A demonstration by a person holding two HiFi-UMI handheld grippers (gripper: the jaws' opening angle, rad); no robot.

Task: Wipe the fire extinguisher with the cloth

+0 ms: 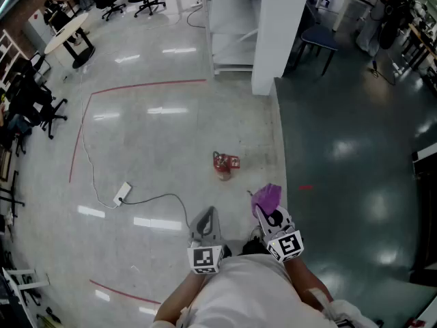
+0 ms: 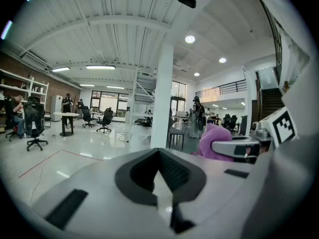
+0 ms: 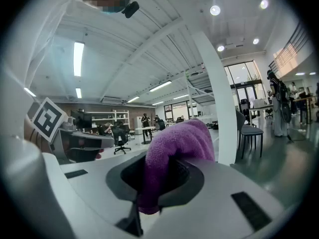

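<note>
Overhead, a person in a white top holds two grippers low in the head view. The right gripper [image 1: 265, 209] has its jaws clamped on a purple cloth [image 1: 267, 197]. In the right gripper view the cloth [image 3: 175, 148] bulges up from between the jaws and hangs below them. The left gripper [image 1: 207, 215] has its jaws pressed together with nothing between them, as the left gripper view [image 2: 159, 157] shows. A small red fire extinguisher [image 1: 224, 163] sits on the pale polished floor [image 1: 157, 135], ahead of both grippers and apart from them. To its left lies a white power strip [image 1: 123, 193] with a dark cable. A white column [image 1: 276, 33] rises beyond.
</note>
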